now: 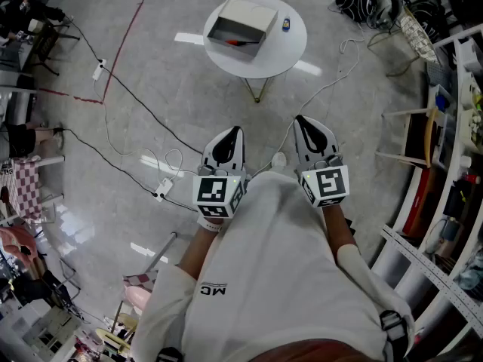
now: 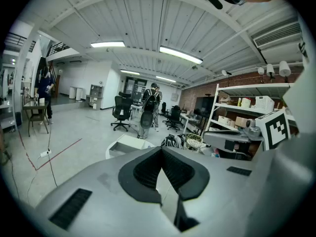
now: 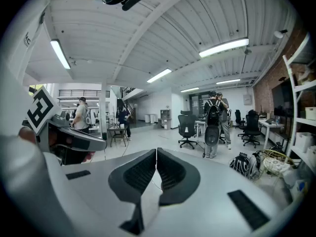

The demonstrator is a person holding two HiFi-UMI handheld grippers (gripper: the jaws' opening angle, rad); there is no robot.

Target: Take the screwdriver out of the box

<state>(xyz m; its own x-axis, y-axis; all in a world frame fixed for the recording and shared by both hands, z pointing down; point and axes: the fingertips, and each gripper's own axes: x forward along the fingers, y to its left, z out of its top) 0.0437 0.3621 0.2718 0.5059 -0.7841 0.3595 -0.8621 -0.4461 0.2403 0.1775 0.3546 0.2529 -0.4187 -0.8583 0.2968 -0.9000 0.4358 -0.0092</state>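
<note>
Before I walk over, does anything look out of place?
Nothing on the table looks off: the open box sits flat with the screwdriver inside. Only the loose cables trailing across the floor toward the table stand out; mind them.

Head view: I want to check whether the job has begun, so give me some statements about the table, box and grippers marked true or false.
The red-handled screwdriver lies inside the open white box. True.
The box stands on the floor. False: it stands on the round white table.
The left gripper holds the screwdriver. False: its jaws are shut on nothing, away from the table.
The right gripper is shut and empty. True.
</note>
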